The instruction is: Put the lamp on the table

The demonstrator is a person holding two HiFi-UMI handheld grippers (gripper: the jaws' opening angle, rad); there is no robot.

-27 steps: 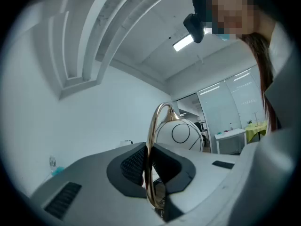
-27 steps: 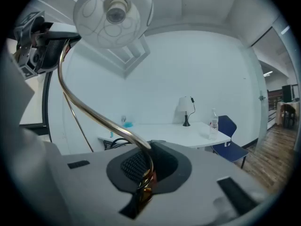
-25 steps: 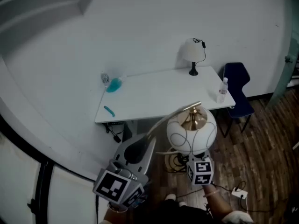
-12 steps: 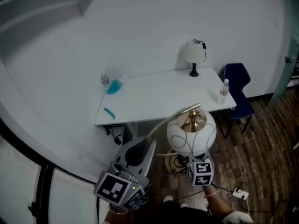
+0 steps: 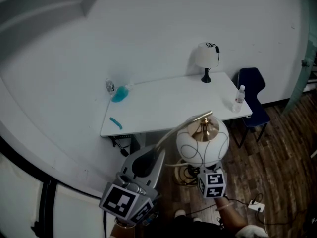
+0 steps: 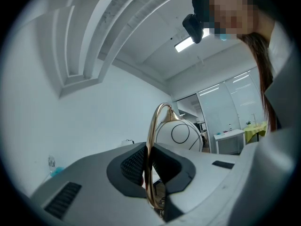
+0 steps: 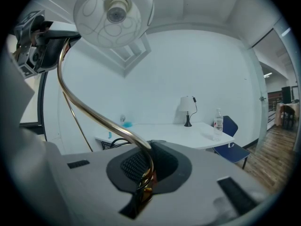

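Observation:
The lamp has a white globe shade (image 5: 203, 142) with thin black loops and a curved gold arm (image 5: 171, 131). I hold it in the air in front of the white table (image 5: 168, 108), short of its near edge. My left gripper (image 5: 151, 157) is shut on the gold arm (image 6: 150, 159), with the globe (image 6: 181, 133) beyond it. My right gripper (image 5: 206, 170) sits under the globe, its jaws mostly hidden in the head view. In the right gripper view it (image 7: 145, 175) is shut on the gold stem (image 7: 99, 117), the globe (image 7: 113, 13) overhead.
On the table stand a small lamp with a white shade (image 5: 206, 59) at the back right, a water bottle (image 5: 239, 97) at the right edge, and teal items (image 5: 119, 93) at the left. A blue chair (image 5: 253, 98) stands to the right. Cables (image 5: 187, 173) lie on the wooden floor.
Both grippers keep their hold on the lamp. The table has shifted only slightly in the head view.

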